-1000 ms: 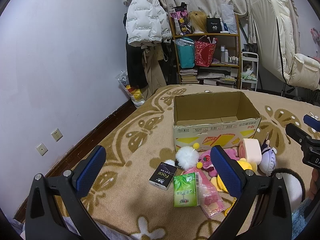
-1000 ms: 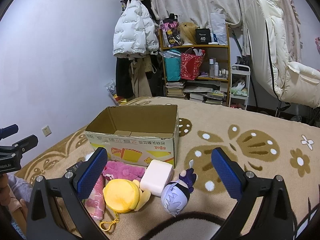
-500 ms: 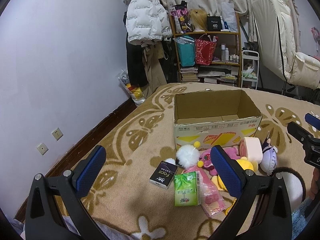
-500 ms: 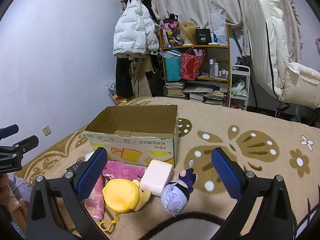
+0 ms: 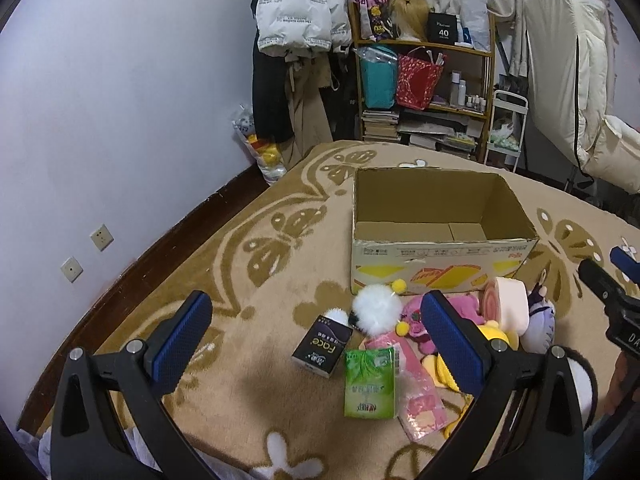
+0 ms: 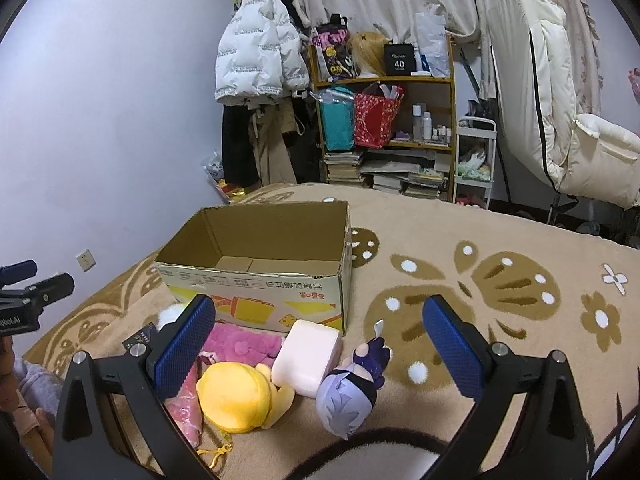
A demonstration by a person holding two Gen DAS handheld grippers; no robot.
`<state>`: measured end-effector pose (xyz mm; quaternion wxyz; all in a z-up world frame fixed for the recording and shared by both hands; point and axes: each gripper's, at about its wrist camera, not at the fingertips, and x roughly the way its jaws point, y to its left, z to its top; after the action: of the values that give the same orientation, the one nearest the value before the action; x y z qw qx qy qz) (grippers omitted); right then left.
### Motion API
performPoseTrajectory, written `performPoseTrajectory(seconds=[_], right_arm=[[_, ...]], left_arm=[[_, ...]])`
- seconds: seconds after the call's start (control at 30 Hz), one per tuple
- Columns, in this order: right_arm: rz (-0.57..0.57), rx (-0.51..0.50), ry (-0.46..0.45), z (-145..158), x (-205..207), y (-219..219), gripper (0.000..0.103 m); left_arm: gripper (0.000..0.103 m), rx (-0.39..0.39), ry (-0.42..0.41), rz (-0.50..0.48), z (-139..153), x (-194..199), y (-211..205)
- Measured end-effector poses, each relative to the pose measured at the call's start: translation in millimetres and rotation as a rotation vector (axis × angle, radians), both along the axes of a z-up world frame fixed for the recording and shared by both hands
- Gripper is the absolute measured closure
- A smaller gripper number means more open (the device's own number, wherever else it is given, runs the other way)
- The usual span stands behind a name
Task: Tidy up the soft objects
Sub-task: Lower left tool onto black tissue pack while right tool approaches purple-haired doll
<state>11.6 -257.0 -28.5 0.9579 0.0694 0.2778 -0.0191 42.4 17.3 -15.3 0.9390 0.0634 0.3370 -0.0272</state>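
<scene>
Both tools are released and empty: the left tool hangs with its blue pads wide apart above the near end of the pile, and the right tool hangs equally wide over the other end. The soft things lie crowded on the patterned blanket just in front of the empty cardboard box, nothing in it yet. Under the left tool sit the black tissue pack, green tissue pack, pink plastic packet and white pompom; under the right, the yellow plush, pink block, purple-haired doll and pink plush. The main risk I see is crowding: several pieces touch or overlap, so a wide closing could pinch two at once or drag a neighbour along. The slick packet may slip out. Plush compresses, so a shallow bite could let go above the box rim. With both tools working one pile, they could also knock each other.
</scene>
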Motion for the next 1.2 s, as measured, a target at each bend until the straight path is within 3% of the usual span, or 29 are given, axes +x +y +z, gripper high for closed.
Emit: performPoseTrajectory(seconds=[0.3,0.47,0.83,0.93,1.2], right_arm=[[0.01,0.026,0.075,-19,28,-3,0.0],[-0.001,0.059,0.128,-33,39,-11,0.0],[-0.039,0.135,0.224,-59,53,-29,0.0],[-0.055,0.137,0.248,-66,54,-31,0.0],[-0.099,0.198,0.318,-86,58,-46,0.012]], left_arm=[[0.0,0.001,0.104,-0.014,-10,38,-7],[0.0,-0.025,0.19,0.002,-27,65,-9],[0.0,0.025,0.325,0.048,-70,99,-3],[0.0,0.003,0.38,0.068,-82,108,3],[0.0,-0.01,0.46,0.082,-99,118,11]])
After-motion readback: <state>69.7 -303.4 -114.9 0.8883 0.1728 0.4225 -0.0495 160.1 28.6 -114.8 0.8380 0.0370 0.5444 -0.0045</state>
